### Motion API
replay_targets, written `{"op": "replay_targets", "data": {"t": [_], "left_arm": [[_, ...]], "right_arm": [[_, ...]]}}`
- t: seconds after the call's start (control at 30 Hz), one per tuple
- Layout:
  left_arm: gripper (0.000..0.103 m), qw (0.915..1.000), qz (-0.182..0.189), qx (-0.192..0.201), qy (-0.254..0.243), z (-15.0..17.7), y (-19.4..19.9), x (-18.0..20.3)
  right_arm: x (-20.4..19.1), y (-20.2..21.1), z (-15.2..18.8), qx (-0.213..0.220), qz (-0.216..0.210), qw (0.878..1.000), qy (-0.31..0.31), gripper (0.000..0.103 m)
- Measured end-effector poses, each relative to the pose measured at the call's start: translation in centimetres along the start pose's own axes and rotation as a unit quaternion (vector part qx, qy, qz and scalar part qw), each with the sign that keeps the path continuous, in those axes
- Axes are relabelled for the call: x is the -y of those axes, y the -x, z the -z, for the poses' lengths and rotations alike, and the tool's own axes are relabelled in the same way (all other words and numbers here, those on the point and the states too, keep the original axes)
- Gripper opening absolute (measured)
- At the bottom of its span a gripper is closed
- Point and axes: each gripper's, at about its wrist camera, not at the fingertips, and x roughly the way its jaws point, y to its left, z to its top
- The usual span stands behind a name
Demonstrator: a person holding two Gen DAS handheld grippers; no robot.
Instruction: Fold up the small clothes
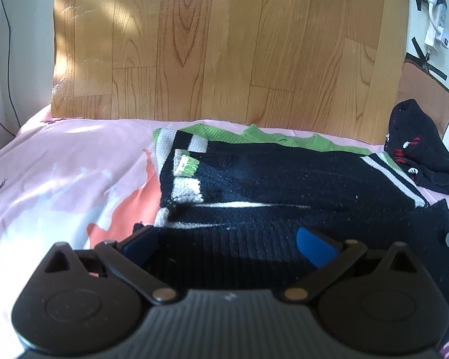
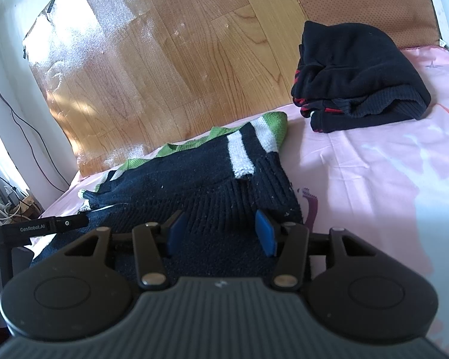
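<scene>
A navy knit sweater [image 1: 269, 179] with white and green stripes lies partly folded on the pink bedsheet [image 1: 60, 179]. Its sleeves are turned in over the body. My left gripper [image 1: 227, 239] is open, its blue pads [image 1: 314, 245] spread wide over the ribbed hem near the left corner. In the right wrist view the same sweater [image 2: 194, 173] stretches away, and my right gripper [image 2: 220, 230] stands open with the hem's right corner lying flat between its pads [image 2: 265, 233]. Neither gripper pinches the cloth.
A folded black garment with red marks [image 2: 359, 74] rests on the sheet to the right, also in the left wrist view [image 1: 416, 155]. A wood-pattern board [image 1: 224, 45] stands behind the bed, with a brown cushion [image 2: 368, 3] beside it. Cables [image 2: 3, 209] lie at the far left.
</scene>
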Motion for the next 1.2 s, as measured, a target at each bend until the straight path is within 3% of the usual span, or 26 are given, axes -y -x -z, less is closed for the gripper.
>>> {"op": "replay_targets", "data": {"t": [0.43, 0.9, 1.2], "left_arm": [[0.103, 0.9991, -0.024, -0.014, -0.033, 0.08, -0.22, 0.89], [0.103, 0.999, -0.029, 0.003, -0.034, 0.13, 0.42, 0.91], [0.103, 0.9981, -0.055, -0.016, -0.023, -0.1, -0.3, 0.54]], "right_arm": [[-0.03, 0.01, -0.01, 0.0, 0.0, 1.0, -0.001, 0.056], [-0.05, 0.01, -0.06, 0.001, -0.001, 1.0, -0.001, 0.057], [-0.04, -0.01, -0.08, 0.001, -0.001, 1.0, -0.001, 0.057]]}}
